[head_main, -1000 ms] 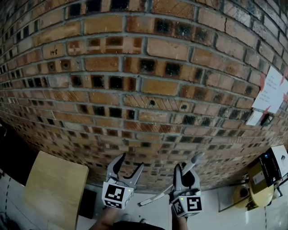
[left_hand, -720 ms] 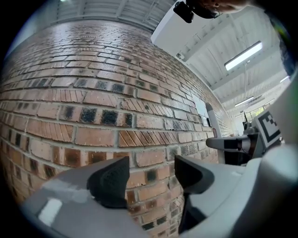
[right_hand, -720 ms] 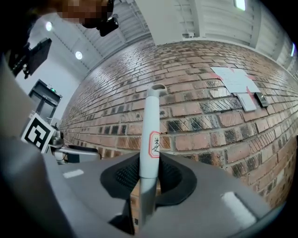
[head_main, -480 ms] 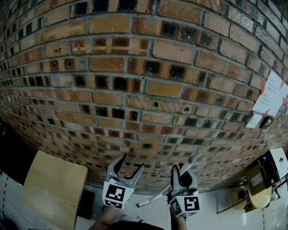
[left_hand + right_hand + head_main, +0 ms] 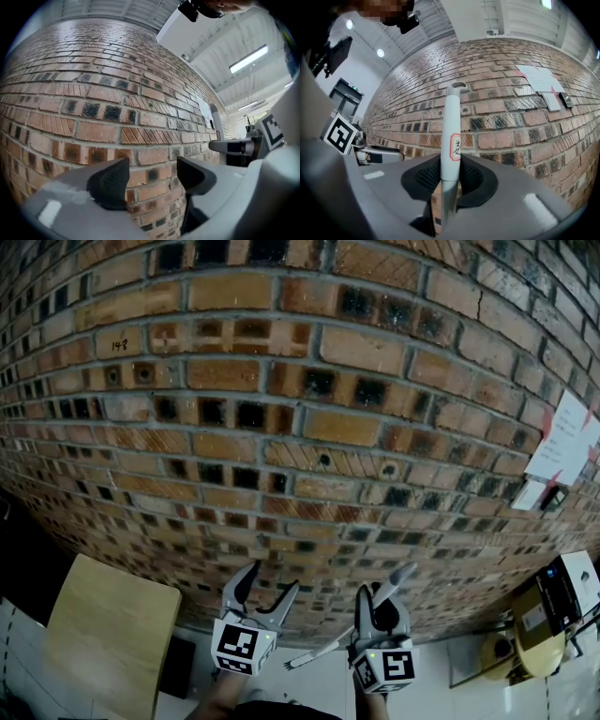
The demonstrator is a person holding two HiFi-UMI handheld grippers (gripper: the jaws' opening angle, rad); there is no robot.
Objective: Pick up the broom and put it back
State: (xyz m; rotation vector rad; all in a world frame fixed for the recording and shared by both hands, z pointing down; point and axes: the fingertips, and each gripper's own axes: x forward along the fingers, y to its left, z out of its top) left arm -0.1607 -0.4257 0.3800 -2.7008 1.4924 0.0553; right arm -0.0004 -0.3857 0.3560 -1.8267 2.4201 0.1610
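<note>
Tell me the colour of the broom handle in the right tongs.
Pale grey broom handle, with a red-outlined label; clearest in the right gripper view.

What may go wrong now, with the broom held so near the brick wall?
1. Only the right claw grips the thin broom handle; it may slip or swing, since the left claw is open and empty.
2. The handle's hooked top points toward the brick wall and may knock against it.
</note>
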